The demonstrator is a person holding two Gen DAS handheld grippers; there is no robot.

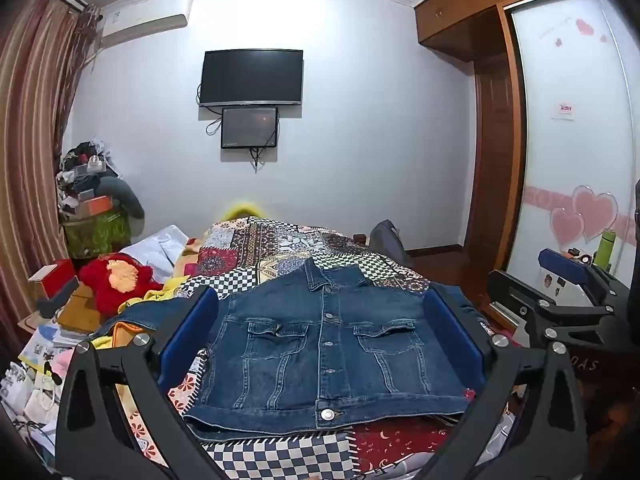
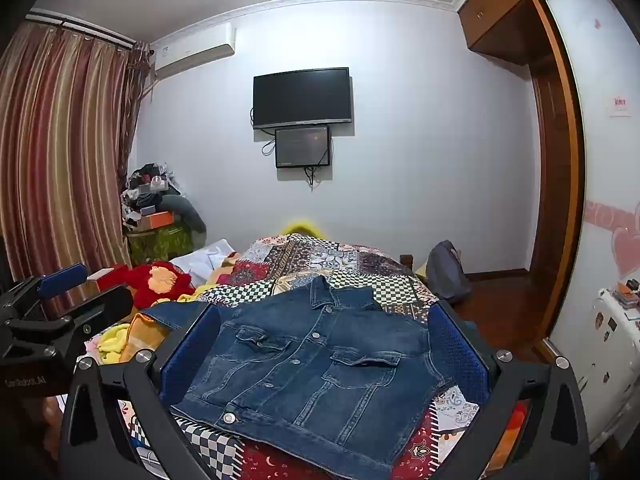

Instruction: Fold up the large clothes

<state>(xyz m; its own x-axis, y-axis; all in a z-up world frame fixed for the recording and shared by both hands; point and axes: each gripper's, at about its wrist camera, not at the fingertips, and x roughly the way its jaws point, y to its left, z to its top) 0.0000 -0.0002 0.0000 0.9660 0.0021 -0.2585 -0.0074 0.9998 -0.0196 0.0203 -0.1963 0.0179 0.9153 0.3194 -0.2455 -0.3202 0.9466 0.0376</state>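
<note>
A dark blue denim jacket [image 1: 320, 344] with metal buttons is lying front-up on a bed covered by a patchwork quilt [image 1: 280, 248] of checkered, floral and red patches. The jacket is buttoned down its centre placket, its collar is pointing away toward the far wall, and its hem with one silver button is lying nearest the cameras. Two flap chest pockets are sitting either side of the placket, with vertical seams running down to the waistband. One sleeve is stretching out to the left of the jacket body over orange and yellow fabric; the sleeve on the other side is mostly hidden behind a gripper finger.

The left hand-held gripper [image 1: 320, 332] is hovering just above the near part of the jacket with its blue-padded fingers spread wide, framing the jacket's body and pinching nothing. The right hand-held gripper [image 2: 324, 344] is hanging beside it, likewise spread wide with nothing between its pads.

Left of the jacket, a red plush toy [image 1: 116, 280] is resting on the bed. Beyond the jacket, on the far wall, a black flat television [image 1: 251, 76] is hanging above a smaller dark screen [image 1: 249, 127]. Right of the jacket, a grey backpack [image 2: 446, 272] is standing on the floor near a wooden wardrobe [image 1: 496, 140].
</note>
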